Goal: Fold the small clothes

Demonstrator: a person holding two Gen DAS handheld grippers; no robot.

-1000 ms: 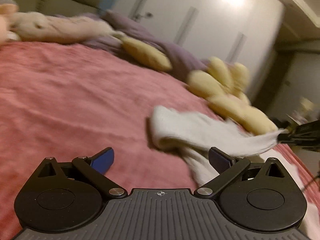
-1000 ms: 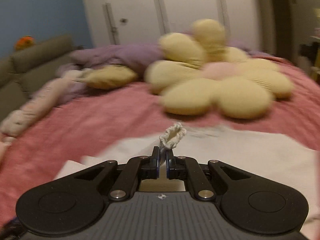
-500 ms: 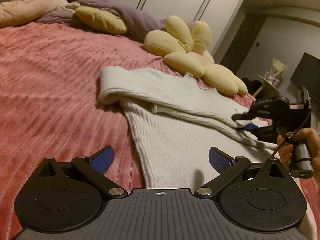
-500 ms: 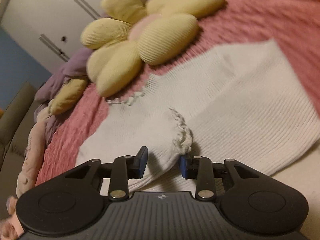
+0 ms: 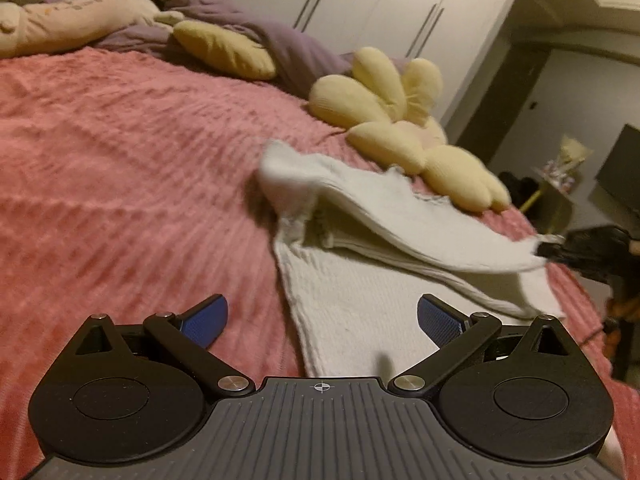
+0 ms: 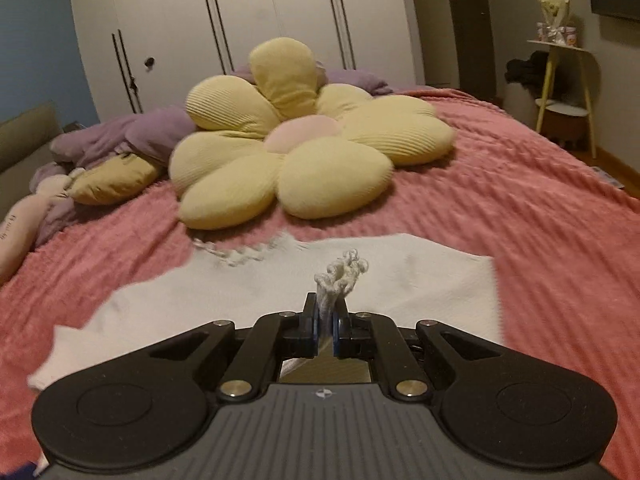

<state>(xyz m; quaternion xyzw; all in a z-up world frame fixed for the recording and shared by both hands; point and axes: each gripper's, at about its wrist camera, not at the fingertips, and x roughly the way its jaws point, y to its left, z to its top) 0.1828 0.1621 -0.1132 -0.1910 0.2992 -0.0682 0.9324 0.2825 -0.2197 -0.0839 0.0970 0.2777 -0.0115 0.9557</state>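
A small white knit sweater (image 5: 360,296) lies on the pink bedspread (image 5: 120,168); it also shows in the right wrist view (image 6: 248,300). My right gripper (image 6: 327,320) is shut on the frilly cuff of its sleeve (image 6: 340,276). In the left wrist view the sleeve (image 5: 420,232) is stretched out to the right, lifted off the sweater's body, with the right gripper (image 5: 560,250) at its end. My left gripper (image 5: 320,316) is open and empty, low over the sweater's near left edge.
A yellow flower cushion (image 6: 304,148) lies just beyond the sweater. A purple blanket (image 5: 256,36), a yellow pillow (image 5: 224,52) and a pink plush (image 5: 72,24) lie at the bed's far side. White wardrobe doors (image 6: 240,28) stand behind. A yellow side table (image 6: 564,80) is at right.
Half a second ago my right gripper was open around the sleeve cuff; it has shut on it and lifted the sleeve out to the right. The left gripper stayed open.
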